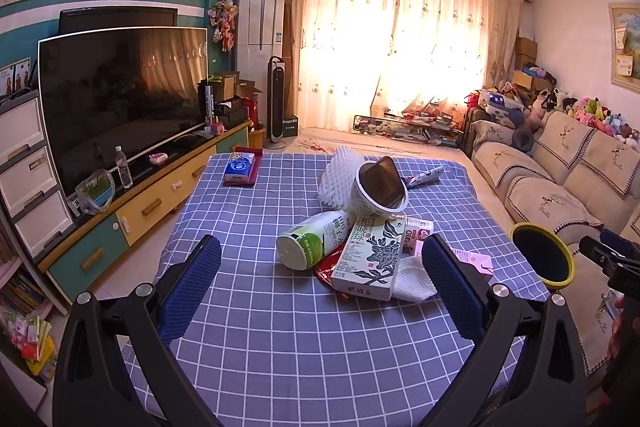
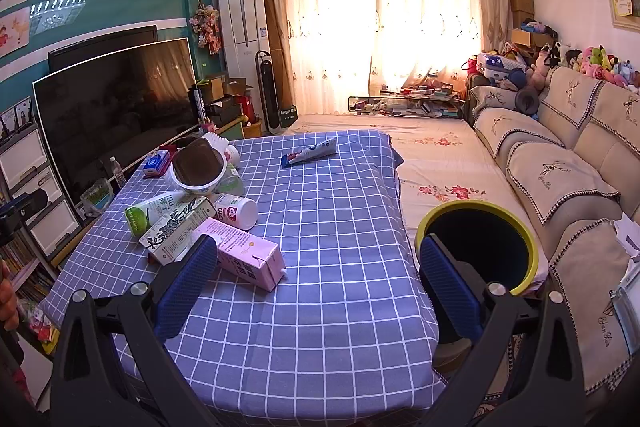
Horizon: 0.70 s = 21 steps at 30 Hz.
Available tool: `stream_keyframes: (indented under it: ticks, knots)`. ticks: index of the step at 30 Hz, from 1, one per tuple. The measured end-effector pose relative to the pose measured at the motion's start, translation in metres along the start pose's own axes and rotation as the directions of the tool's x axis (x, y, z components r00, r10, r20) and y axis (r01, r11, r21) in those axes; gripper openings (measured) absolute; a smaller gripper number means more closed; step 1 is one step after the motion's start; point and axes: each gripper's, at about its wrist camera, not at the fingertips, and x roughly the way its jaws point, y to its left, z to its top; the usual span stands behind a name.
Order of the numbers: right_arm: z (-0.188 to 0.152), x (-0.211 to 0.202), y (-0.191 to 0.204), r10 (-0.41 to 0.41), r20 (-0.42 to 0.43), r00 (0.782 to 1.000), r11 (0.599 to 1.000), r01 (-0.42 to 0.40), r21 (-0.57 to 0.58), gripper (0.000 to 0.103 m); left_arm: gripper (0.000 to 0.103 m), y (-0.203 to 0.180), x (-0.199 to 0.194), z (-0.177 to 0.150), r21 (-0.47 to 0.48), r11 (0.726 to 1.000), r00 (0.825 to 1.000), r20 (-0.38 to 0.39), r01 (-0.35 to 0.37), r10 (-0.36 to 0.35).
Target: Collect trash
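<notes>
A heap of trash lies on the blue checked tablecloth [image 1: 280, 327]: a green-and-white bottle [image 1: 310, 241] on its side, a white carton with a dark flower print [image 1: 370, 257], a tipped paper bowl [image 1: 380, 189], white foam netting [image 1: 338, 169], a tissue [image 1: 414, 279] and a squeezed tube [image 1: 426, 175]. In the right wrist view a pink carton [image 2: 248, 259] lies nearest, beside a small white bottle [image 2: 236, 211]. My left gripper [image 1: 322, 281] hovers open just short of the heap, holding nothing. My right gripper [image 2: 318, 285] is open over bare cloth, pink carton by its left finger. A yellow-rimmed black bin [image 2: 478, 245] stands off the table's right edge.
A large TV [image 1: 124, 95] on a low cabinet [image 1: 152, 203] runs along the left. A beige sofa [image 2: 560, 179] with soft toys lines the right wall. A blue tissue pack [image 1: 239, 169] sits at the table's far left corner. Curtains glow at the back.
</notes>
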Motion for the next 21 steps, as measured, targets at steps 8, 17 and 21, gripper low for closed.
stream_keyframes:
  ticks: [8, 17, 21]
  knots:
    - [-0.0006, 0.0039, -0.0004, 0.000, -0.011, 1.000, 1.000, 0.000, 0.002, 0.097, 0.099, 0.0004, 0.0013, -0.0010, 0.001, 1.000, 1.000, -0.004, 0.005, -0.005]
    - [-0.0021, 0.0066, -0.0020, 0.004, -0.022, 1.000, 1.000, -0.003, 0.007, 0.097, 0.099, 0.0011, 0.0039, -0.0025, 0.003, 1.000, 1.000, -0.007, 0.007, -0.007]
    - [-0.0020, 0.0064, -0.0028, 0.005, -0.024, 1.000, 1.000, -0.005, 0.008, 0.097, 0.099, -0.0005, 0.0050, -0.0035, 0.005, 1.000, 1.000, -0.008, 0.005, -0.005]
